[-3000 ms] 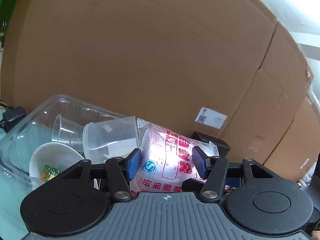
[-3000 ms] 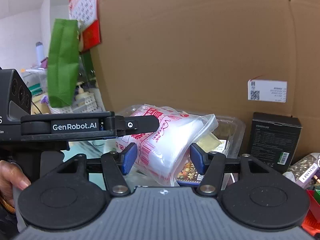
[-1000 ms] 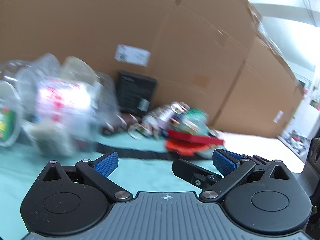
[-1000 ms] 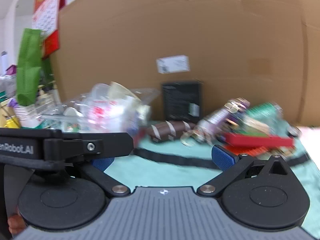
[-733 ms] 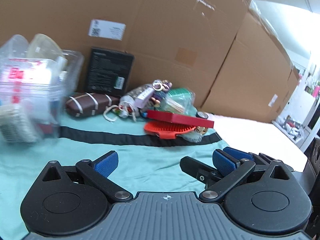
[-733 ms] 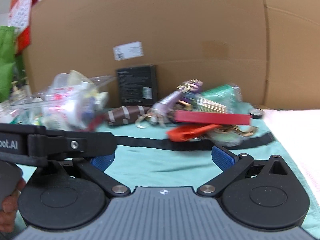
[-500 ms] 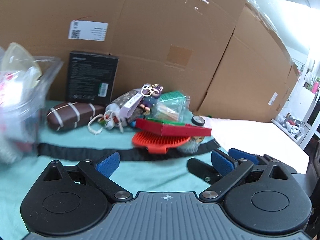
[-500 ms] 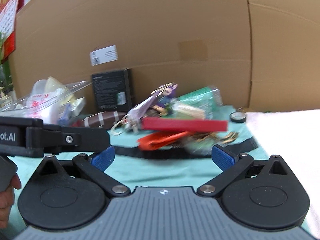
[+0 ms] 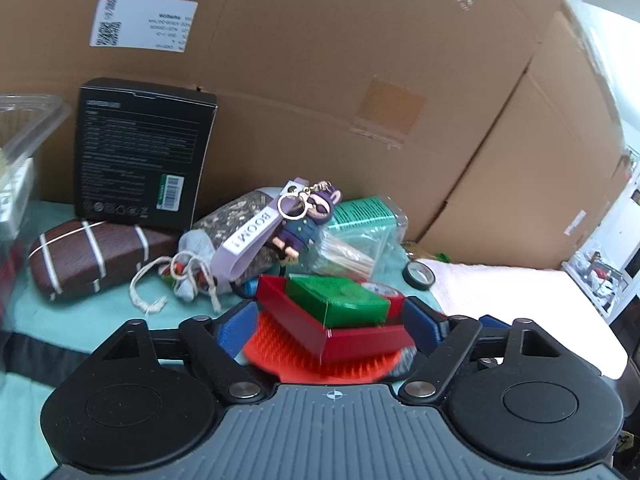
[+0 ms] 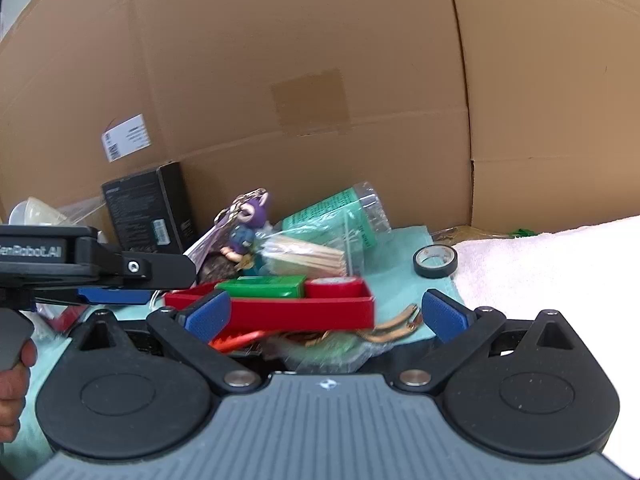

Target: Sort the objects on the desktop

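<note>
Both tools gape wide at the clutter pile: the left tool (image 9: 320,326) brackets the red tray (image 9: 344,330), pads apart from its sides, seemingly lining up a pinch; the right tool (image 10: 326,314) hovers spread just beside. The tray rests atop an orange brush (image 9: 320,364) on the desk (image 9: 80,320), its long axis across the right view.

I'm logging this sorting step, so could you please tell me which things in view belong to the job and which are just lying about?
In the job:
- left tongs, open around the red tray
- right tongs, open
- red tray
- green box in the tray

Lying about:
- black box
- brown case
- purple keychain
- tape roll
- cardboard wall
</note>
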The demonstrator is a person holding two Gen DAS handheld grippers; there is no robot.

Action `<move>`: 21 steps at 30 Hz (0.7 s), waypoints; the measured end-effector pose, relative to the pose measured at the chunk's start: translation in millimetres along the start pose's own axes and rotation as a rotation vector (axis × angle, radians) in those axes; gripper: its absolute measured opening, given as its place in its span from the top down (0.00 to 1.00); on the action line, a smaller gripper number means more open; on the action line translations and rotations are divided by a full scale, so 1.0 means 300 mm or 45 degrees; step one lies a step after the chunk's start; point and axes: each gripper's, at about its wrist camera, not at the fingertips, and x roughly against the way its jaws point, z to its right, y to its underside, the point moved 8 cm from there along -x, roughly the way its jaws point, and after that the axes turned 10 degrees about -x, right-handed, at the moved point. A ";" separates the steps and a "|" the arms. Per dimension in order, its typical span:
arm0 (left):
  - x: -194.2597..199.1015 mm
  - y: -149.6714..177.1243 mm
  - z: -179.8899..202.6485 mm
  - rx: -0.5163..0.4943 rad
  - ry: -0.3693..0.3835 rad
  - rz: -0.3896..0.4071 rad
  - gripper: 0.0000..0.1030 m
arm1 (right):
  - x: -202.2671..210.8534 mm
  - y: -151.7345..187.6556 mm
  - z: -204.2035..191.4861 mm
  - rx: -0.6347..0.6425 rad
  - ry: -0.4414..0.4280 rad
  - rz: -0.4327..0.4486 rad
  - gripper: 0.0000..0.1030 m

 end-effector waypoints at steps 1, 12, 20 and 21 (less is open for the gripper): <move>-0.014 -0.009 -0.005 0.004 -0.004 -0.005 0.19 | -0.005 -0.011 0.009 -0.018 0.003 0.009 0.02; -0.087 0.112 -0.018 -0.095 -0.016 -0.151 0.68 | -0.059 0.082 0.033 -0.092 -0.062 -0.201 0.12; 0.078 0.232 -0.069 -0.096 -0.099 -0.163 0.92 | 0.076 0.162 -0.117 -0.006 -0.178 -0.216 0.34; 0.115 0.254 -0.076 -0.081 -0.104 -0.175 0.92 | 0.101 0.179 -0.145 0.012 -0.207 -0.231 0.34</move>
